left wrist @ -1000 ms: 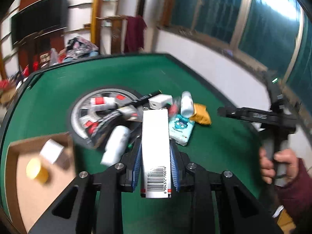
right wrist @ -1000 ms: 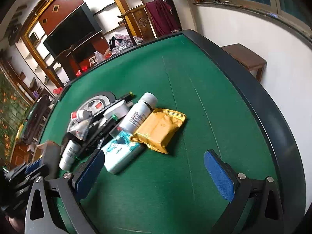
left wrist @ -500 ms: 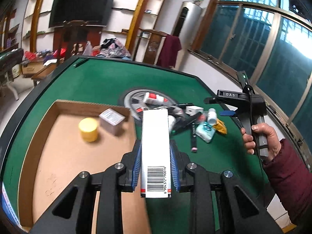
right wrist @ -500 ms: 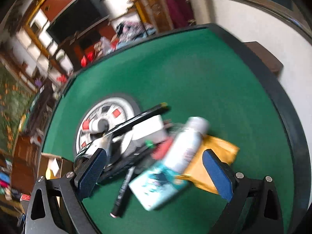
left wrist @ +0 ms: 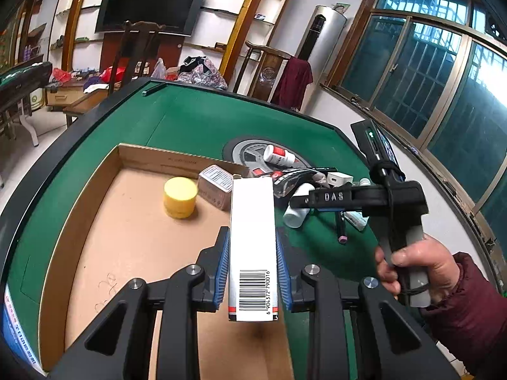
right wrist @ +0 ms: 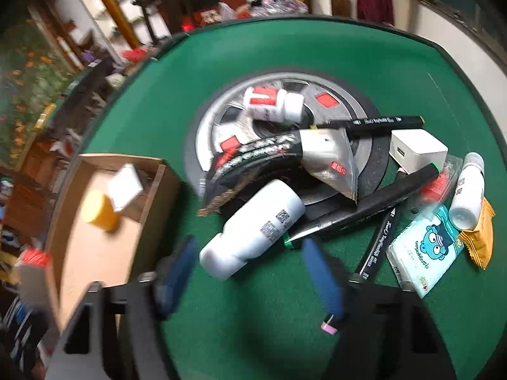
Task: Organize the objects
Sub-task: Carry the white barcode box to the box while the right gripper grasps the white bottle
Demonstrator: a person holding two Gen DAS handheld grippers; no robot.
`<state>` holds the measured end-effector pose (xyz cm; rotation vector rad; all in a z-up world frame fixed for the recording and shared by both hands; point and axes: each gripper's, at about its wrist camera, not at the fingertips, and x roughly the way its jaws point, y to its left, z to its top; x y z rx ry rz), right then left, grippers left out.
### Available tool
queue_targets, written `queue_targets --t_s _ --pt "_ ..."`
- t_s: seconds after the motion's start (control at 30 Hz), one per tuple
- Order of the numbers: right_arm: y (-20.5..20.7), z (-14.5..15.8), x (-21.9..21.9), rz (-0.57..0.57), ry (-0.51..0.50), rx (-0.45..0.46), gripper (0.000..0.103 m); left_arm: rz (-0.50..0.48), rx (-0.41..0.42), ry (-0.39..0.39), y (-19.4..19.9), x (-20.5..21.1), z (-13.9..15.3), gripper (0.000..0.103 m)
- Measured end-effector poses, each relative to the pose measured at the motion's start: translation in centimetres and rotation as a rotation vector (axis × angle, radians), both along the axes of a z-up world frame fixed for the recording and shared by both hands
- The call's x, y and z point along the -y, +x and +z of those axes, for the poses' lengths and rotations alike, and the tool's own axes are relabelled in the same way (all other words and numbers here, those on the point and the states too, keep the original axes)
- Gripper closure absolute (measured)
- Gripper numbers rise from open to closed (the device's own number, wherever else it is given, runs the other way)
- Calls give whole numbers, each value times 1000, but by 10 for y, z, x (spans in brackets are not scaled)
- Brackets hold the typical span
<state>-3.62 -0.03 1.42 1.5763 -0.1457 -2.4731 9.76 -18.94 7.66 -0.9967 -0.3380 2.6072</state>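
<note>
The left gripper sits at lower centre of its view, pads clamped; the right gripper, lower centre, has just been closing, jaws still apart; the right hand grips its handle at right.

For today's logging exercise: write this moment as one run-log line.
left tool: shut on white carton over cardboard box | right tool: closing, empty, above white bottle

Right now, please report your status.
Left gripper shut on white carton, over cardboard box. Right gripper open, jaws just closing, nothing gripped, white bottle ahead. Path clear.
</note>
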Motion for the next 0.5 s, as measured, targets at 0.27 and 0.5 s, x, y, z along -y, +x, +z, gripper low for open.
queue_targets --t_s 0.27,0.5 --pt "-15 -12 15 -36 60 14 59 42 14 20 3 17 -5 77" --pt "7 -11 14 -34 15 -47 65 111 5 13 8 38 -2 77"
